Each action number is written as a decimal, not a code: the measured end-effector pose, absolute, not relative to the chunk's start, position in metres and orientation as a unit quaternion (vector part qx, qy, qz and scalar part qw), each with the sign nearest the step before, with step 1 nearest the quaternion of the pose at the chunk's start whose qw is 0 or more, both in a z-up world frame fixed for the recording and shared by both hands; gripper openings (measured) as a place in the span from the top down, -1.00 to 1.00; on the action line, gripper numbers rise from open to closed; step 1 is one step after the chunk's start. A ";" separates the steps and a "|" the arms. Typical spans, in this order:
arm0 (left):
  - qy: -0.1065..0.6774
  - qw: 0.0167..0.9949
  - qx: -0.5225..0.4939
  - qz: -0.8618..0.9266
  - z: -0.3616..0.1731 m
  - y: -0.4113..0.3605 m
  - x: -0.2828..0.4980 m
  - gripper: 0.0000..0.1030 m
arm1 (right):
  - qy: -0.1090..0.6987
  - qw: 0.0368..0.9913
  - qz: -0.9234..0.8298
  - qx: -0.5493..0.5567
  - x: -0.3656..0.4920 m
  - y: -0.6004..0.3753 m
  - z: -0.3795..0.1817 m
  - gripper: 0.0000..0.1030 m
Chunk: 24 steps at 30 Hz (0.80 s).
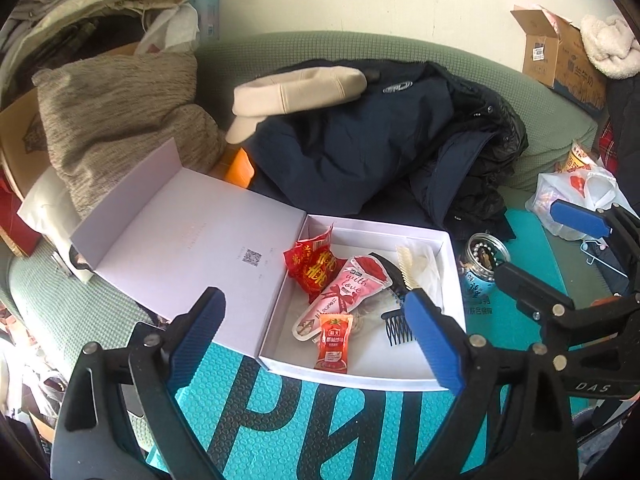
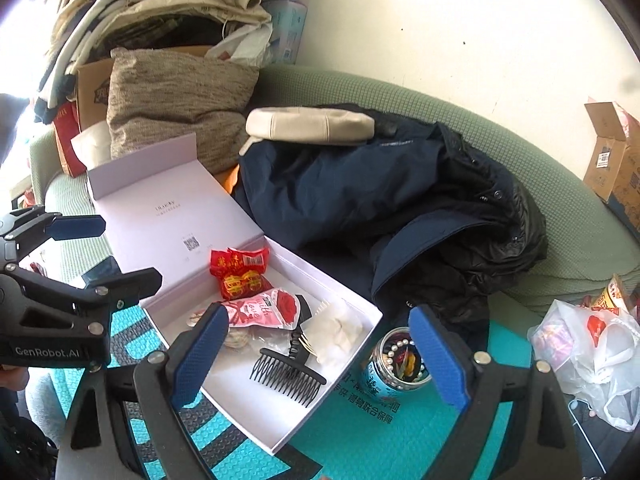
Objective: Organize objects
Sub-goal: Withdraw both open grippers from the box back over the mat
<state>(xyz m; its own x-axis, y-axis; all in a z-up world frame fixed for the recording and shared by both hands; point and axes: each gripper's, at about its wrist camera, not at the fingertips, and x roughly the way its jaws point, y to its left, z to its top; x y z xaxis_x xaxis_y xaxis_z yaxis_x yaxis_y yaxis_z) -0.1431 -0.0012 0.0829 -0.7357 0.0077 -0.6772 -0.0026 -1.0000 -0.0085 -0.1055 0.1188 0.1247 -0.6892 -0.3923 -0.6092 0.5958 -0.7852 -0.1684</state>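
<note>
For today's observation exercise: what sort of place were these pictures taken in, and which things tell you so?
Most likely a lived-in room at home. A green sofa runs along the wall, a dark jacket and a cushion lie on it, and folded clothes are piled in the corner.

Left gripper [image 1: 316, 332]: black plastic arms, blue textured pads, silver rivets, "GenRobot.AI" lettering at left of the right-wrist frame. Right gripper [image 2: 320, 356]: same build, "DAS" lettering at lower right of the left-wrist frame.
</note>
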 end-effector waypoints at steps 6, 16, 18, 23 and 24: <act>-0.010 -0.009 -0.356 0.934 0.100 -0.008 -0.112 -0.85 | 0.171 0.272 -0.908 0.269 -0.080 0.124 0.144 -0.82; -0.013 -0.033 -0.353 0.935 0.112 -0.016 -0.058 -0.93 | 0.156 0.263 -0.912 0.274 -0.038 0.140 0.154 -0.82; -0.015 -0.037 -0.354 0.935 0.112 -0.017 -0.048 -0.93 | 0.158 0.263 -0.912 0.272 -0.029 0.143 0.155 -0.82; -0.022 -0.050 -0.359 0.932 0.107 -0.020 -0.031 -0.95 | 0.158 0.269 -0.908 0.279 -0.013 0.147 0.151 -0.82; -0.023 -0.052 -0.361 0.931 0.106 -0.020 -0.028 -0.95 | 0.158 0.270 -0.907 0.282 -0.010 0.148 0.149 -0.82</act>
<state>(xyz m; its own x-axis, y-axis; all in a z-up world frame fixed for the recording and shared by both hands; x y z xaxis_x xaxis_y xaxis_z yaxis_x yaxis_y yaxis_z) -0.0278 -0.0204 0.1057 -0.7334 -0.0808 -0.6750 0.1134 -0.9935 -0.0043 -0.0099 0.1480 0.1489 -0.6953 -0.4003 -0.5969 0.5783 -0.8047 -0.1340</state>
